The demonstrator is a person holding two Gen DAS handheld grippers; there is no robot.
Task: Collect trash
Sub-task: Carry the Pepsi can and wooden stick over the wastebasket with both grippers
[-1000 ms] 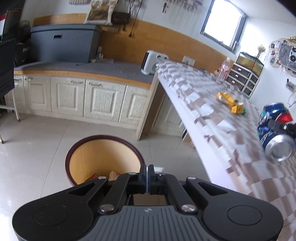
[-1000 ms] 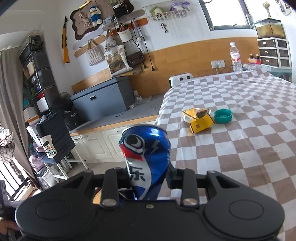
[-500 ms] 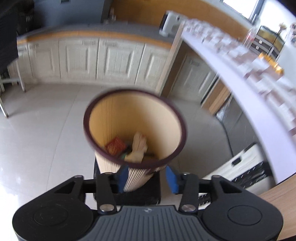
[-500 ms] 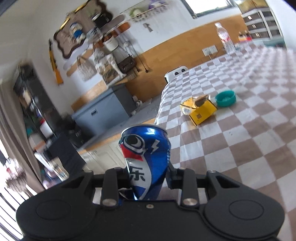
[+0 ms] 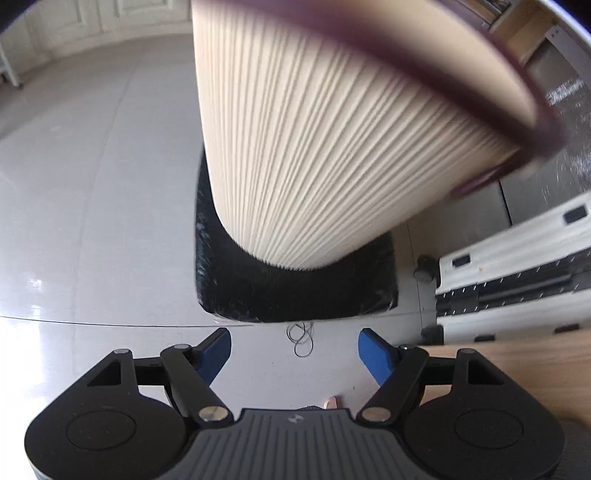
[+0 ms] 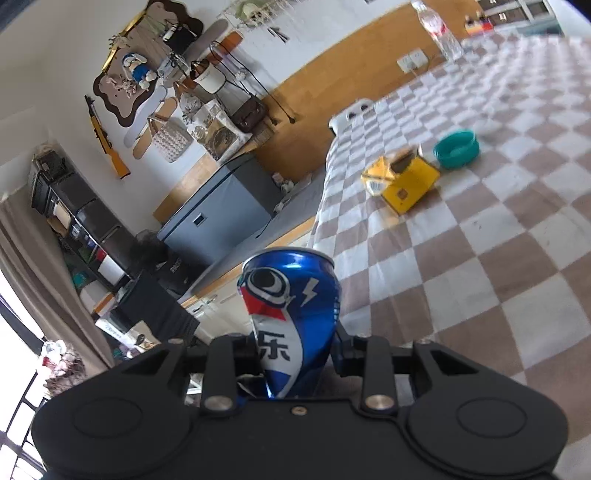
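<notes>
Between the blue-padded fingers of the left claw [image 5: 294, 349], spread wide and gripping nothing, lay bare grey floor [image 5: 92, 206] with a small loop of thin wire [image 5: 301, 338] on it. Just beyond the fingertips stood the waste bin [image 5: 332, 147], a ribbed cream cone with a dark maroon rim, looming close and blurred in the left wrist view; its narrow base sat on a black square mat [image 5: 295, 295]. None of the bin's inside showed from this low angle. To the right of the mat, white and black slatted panels [image 5: 517, 266] lay against the floor. Over on the right wrist view, the right claw [image 6: 293, 343] was clenched on a dented blue can [image 6: 291, 317], which stood upright between the fingers with its red, white and blue label facing the camera. Behind the can stretched the tabletop [image 6: 498, 258] under a brown and white checked cloth. Well apart from the can, farther along the cloth, sat a crumpled yellow carton [image 6: 402, 181] and, just beside it, a teal round lid [image 6: 456, 147]. Near the far end of the tabletop a clear plastic bottle [image 6: 439, 29] stood upright.
</notes>
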